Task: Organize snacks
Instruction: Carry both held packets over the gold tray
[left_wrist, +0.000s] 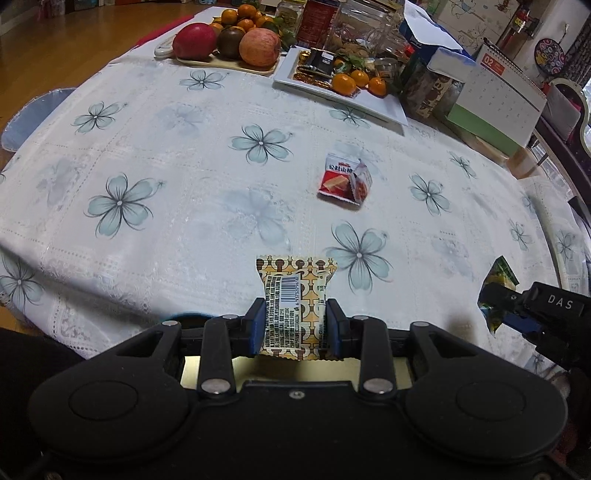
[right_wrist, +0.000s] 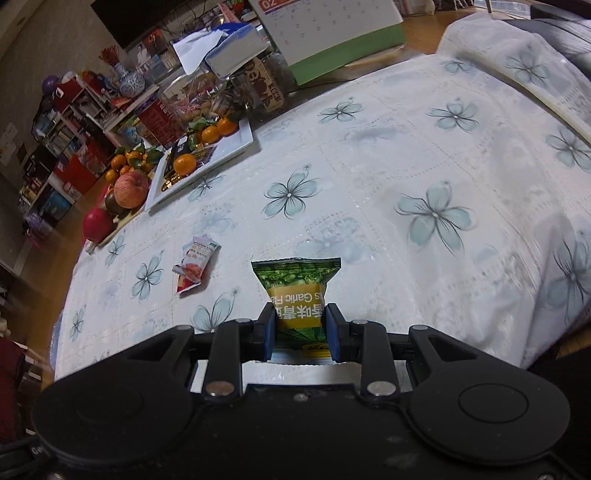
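Over the near edge of the tabletop (left_wrist: 155, 155), which is wearing a white cloth printed with pale blue flowers, the left gripper (left_wrist: 295, 325) is clamping a beige patterned snack packet (left_wrist: 293, 295) between its blue pads. The packet is standing upright in the jaws, barcode side facing the camera, its crimped top edge sticking up above the fingers.

Off toward the right edge of the tabletop, the right gripper (right_wrist: 301, 332) is pinching a green snack packet (right_wrist: 297, 288) — its yellow label is showing upside down in the right wrist view. From the left wrist view the same gripper is reaching in from the right side, the green packet jutting out of its jaws just above the cloth.

A red and white snack packet (left_wrist: 345, 181) is lying loose near the middle of the tabletop, well apart from both grippers, with a second small wrapper leaning against its right side.

Along the far edge a white tray (left_wrist: 376, 107) is holding small oranges (left_wrist: 343, 83) and dark wrapped sweets. Just beside it, toward the far left corner, a wooden board (left_wrist: 229, 64) is carrying apples (left_wrist: 259, 47) and more oranges. Glass jars (left_wrist: 364, 26), a thick book (left_wrist: 448, 61) — resting on a printed box — and a desk calendar (left_wrist: 506, 96) are crowding the far right corner.
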